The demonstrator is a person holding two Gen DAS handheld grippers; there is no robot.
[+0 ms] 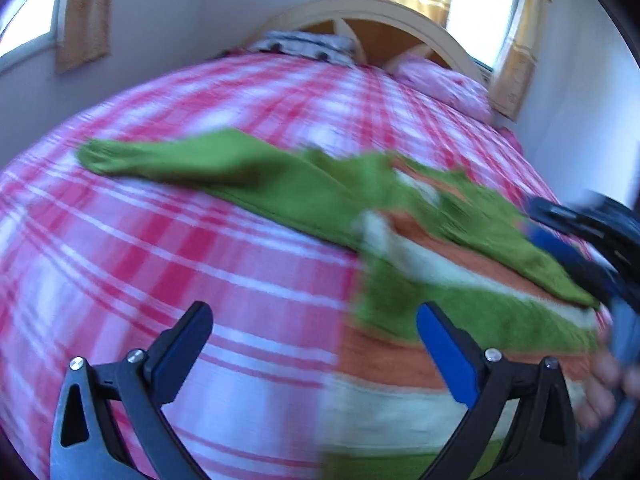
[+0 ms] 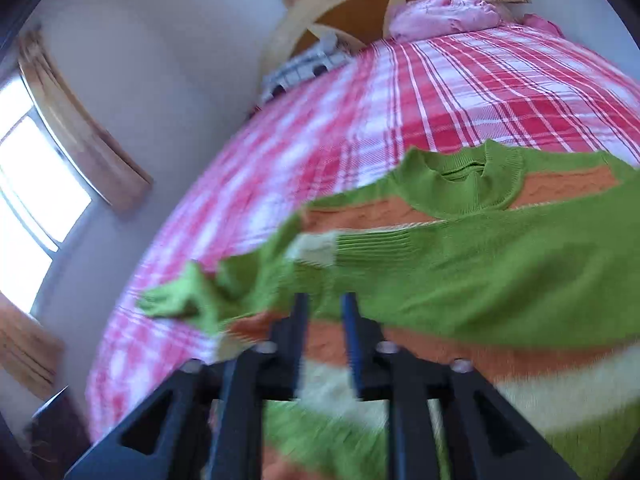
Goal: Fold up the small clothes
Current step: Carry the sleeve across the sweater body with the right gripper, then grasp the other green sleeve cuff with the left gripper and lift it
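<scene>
The green, orange and cream sweater lay spread on the plaid bed, neck toward the headboard. The right gripper pinched a sleeve, jaws clenched; the left gripper hovered released. Laying that sleeve flat across the chest seemed best.

plaid bedspread, pink pillow, wooden headboard

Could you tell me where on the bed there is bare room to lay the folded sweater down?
The plaid bedspread is bare on the near side of the outstretched green sleeve, ahead of the open left gripper, and again between the sweater and the pink pillow. It is crowded around the right gripper, where the sleeve is folded across the sweater.
</scene>
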